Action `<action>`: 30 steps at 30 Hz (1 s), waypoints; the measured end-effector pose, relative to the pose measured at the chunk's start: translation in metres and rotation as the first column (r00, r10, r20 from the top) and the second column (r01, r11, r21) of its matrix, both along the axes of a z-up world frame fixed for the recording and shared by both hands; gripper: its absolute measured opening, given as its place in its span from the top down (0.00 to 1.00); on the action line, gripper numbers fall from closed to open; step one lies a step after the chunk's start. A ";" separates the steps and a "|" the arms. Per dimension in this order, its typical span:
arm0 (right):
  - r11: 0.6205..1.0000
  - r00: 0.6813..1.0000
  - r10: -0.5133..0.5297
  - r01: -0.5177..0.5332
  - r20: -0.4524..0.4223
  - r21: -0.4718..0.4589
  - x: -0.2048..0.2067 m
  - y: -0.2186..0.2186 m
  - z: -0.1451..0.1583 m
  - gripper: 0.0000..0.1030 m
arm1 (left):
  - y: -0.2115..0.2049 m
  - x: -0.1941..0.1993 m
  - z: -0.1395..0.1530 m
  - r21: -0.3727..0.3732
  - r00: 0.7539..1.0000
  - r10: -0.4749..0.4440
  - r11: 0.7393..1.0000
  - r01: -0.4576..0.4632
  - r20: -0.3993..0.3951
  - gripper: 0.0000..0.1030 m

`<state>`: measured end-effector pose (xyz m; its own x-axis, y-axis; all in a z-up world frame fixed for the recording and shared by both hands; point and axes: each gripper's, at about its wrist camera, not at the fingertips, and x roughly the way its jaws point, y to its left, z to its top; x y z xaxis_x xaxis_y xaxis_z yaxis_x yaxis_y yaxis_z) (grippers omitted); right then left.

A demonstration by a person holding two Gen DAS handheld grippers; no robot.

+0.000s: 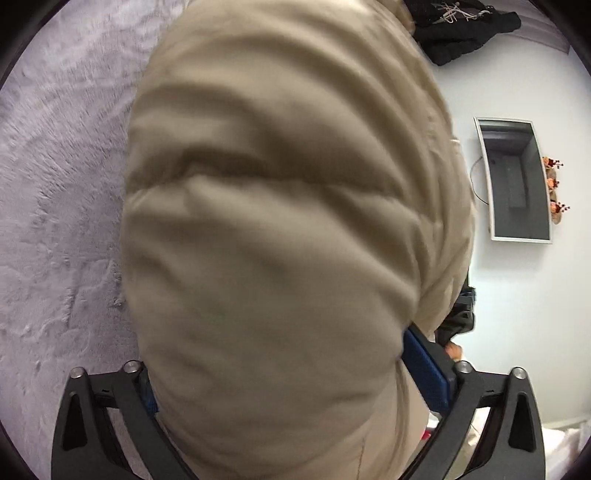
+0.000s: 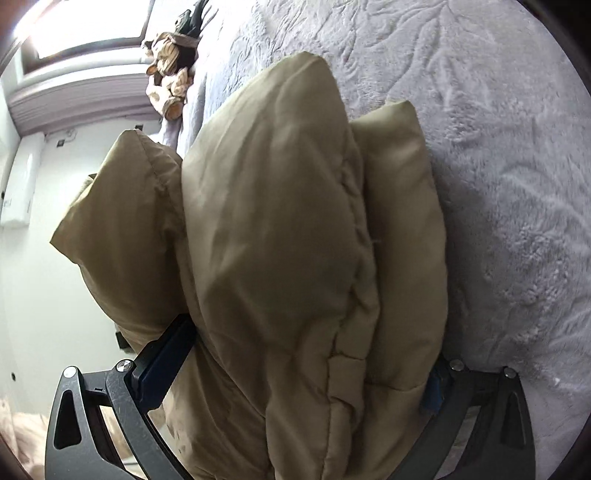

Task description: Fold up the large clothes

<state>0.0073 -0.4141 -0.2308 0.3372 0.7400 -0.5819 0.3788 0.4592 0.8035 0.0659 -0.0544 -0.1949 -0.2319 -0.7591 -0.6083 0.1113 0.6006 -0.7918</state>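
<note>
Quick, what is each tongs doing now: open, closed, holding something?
Left tongs: spread wide, clamped around the beige puffer jacket.
Right tongs: spread wide, clamped around the same jacket.

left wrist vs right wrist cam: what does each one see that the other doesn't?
Only the left wrist view: a black garment at the top, a white-framed mirror with small orange flowers beside it on the white wall.

Only the right wrist view: a plush toy at the bed's far edge and a bright window.

Both: the beige puffer coat bunched thick between that view's own gripper's blue pads, left gripper and right gripper, over the grey fuzzy blanket.
</note>
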 end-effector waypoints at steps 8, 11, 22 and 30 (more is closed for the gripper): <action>0.999 0.998 -0.039 0.040 0.044 -0.026 0.002 0.013 0.043 0.48 | 0.011 -0.004 0.046 -0.012 0.991 0.020 1.000 -0.018 0.131 0.19; 0.998 0.995 -0.041 0.044 0.088 -0.033 0.009 0.029 0.064 0.48 | 0.030 -0.002 0.065 -0.038 0.986 0.036 0.999 -0.030 0.163 0.19; 0.999 0.981 -0.029 0.036 0.190 -0.034 0.078 0.138 0.088 0.48 | 0.148 0.040 0.093 -0.007 0.970 0.081 0.997 -0.082 0.228 0.19; 1.000 0.987 -0.001 0.002 0.162 -0.002 0.146 0.219 0.043 0.48 | 0.218 0.088 0.042 0.081 0.973 0.139 0.984 -0.156 0.186 0.18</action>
<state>0.1528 -0.1946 -0.1882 0.4282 0.7380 -0.5215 0.2448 0.4608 0.8531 0.1539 0.1631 -0.1527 -0.0022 -0.7136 -0.7006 0.1508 0.6923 -0.7056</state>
